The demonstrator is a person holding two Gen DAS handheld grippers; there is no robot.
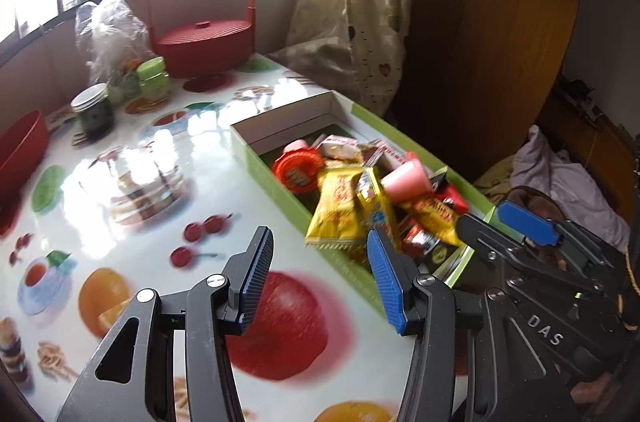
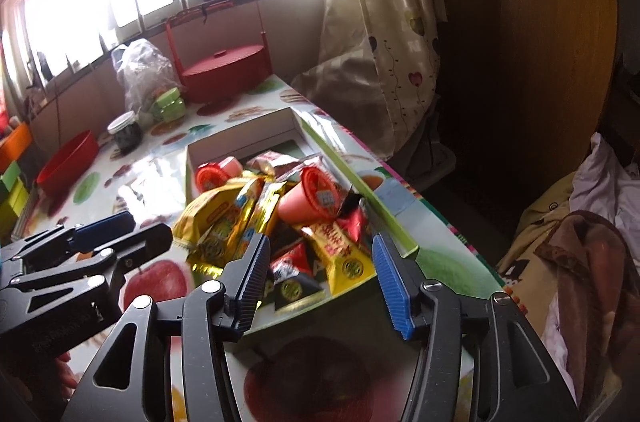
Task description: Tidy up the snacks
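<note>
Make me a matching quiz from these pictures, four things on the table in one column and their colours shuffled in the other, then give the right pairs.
Things:
1. Lidded basket with tall handle
2. Snack box rim
3. Upside-down cup in the box
4. Big packet at the box's near-left corner

Colours:
A. Yellow
B. Pink
C. Red
D. Green

Pairs: 1-C, 2-D, 3-B, 4-A
</note>
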